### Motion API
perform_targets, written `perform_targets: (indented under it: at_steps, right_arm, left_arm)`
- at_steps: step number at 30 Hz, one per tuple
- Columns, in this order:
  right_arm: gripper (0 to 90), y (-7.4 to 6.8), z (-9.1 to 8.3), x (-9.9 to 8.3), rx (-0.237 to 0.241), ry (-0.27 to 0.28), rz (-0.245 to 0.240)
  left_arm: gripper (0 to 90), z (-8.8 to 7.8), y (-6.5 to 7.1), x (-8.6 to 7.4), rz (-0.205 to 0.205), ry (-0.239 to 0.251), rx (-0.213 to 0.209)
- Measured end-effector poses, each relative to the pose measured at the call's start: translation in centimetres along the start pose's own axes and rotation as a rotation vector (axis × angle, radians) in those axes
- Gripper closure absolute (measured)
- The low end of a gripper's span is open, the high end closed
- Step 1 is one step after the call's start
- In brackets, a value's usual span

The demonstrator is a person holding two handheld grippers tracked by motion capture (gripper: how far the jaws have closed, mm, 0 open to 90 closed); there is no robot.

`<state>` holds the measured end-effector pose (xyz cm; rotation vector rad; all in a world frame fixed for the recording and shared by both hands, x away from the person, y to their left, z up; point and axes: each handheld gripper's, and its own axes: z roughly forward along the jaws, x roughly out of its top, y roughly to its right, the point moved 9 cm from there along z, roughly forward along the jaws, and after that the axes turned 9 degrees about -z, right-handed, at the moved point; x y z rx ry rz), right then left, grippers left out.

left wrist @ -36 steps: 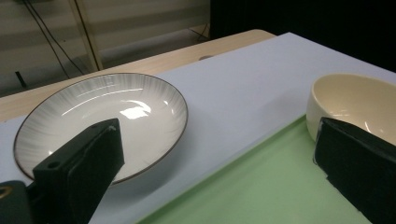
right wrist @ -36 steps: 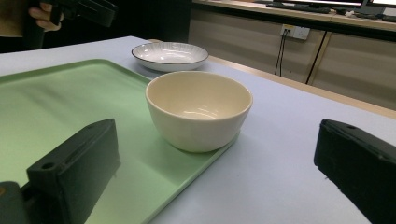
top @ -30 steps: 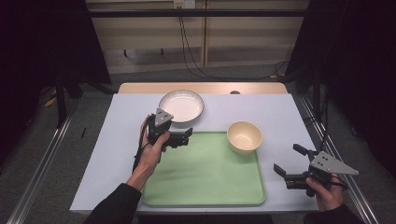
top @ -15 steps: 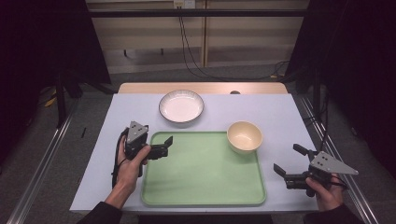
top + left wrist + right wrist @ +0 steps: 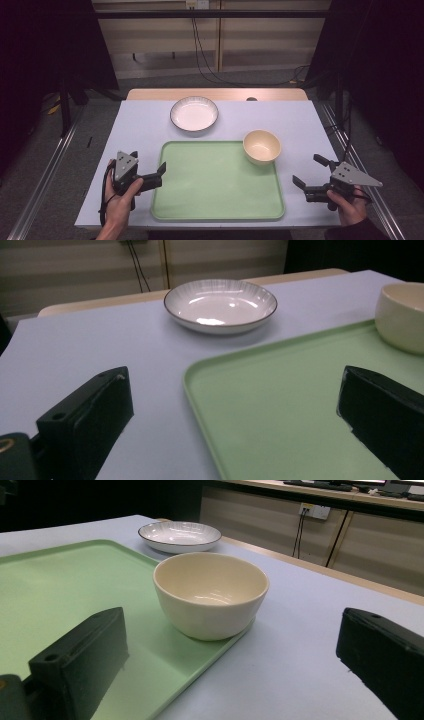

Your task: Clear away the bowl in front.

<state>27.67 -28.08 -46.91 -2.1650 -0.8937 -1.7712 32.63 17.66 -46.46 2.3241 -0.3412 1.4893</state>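
Note:
A pale green tray [image 5: 215,182] lies in the middle of the table. A cream bowl [image 5: 261,146] stands at its far right corner. Beyond the tray, on the table cover, sits a white plate [image 5: 194,114] with a dark rim. My left gripper [image 5: 159,176] is open at the tray's left edge, low and pointing right. Its view has the tray [image 5: 280,400] between the jaws, with the plate [image 5: 220,302] ahead and the bowl [image 5: 402,315] at the right. My right gripper [image 5: 306,170] is open on the table right of the tray, facing the bowl [image 5: 210,592], with nothing between its jaws.
The table wears a pale lilac cover [image 5: 300,120], and a wooden strip [image 5: 215,94] runs along its far edge. Cables [image 5: 210,65] hang behind the table. Metal rails [image 5: 45,170] run along the floor on both sides.
My left gripper has drawn back from beside the plate to the near left, stopping at the tray's left edge. The right gripper, bowl and plate have stayed put.

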Motion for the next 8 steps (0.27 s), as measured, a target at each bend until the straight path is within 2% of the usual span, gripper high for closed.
perform_targets:
  at_steps: [2,4,6,8]
  right_arm:
    - [0.0,-0.1,0.0,-0.1,0.008,-0.007,0.000]
    - [0.0,-0.1,0.0,-0.1,0.010,-0.005,0.000]
    - [0.0,-0.1,0.1,-0.1,0.012,-0.011,0.002]
    - [0.0,0.0,0.3,-0.5,0.009,-0.032,-0.009]
  left_arm:
    - [1.8,-0.7,-0.4,0.0,-0.018,0.023,0.005]
    - [1.6,-1.6,-1.0,-0.2,-0.006,0.045,0.026]
    - [1.6,-2.1,-1.3,-0.2,-0.017,0.065,0.031]
    - [1.6,-2.2,-1.4,-0.4,-0.017,0.065,0.030]
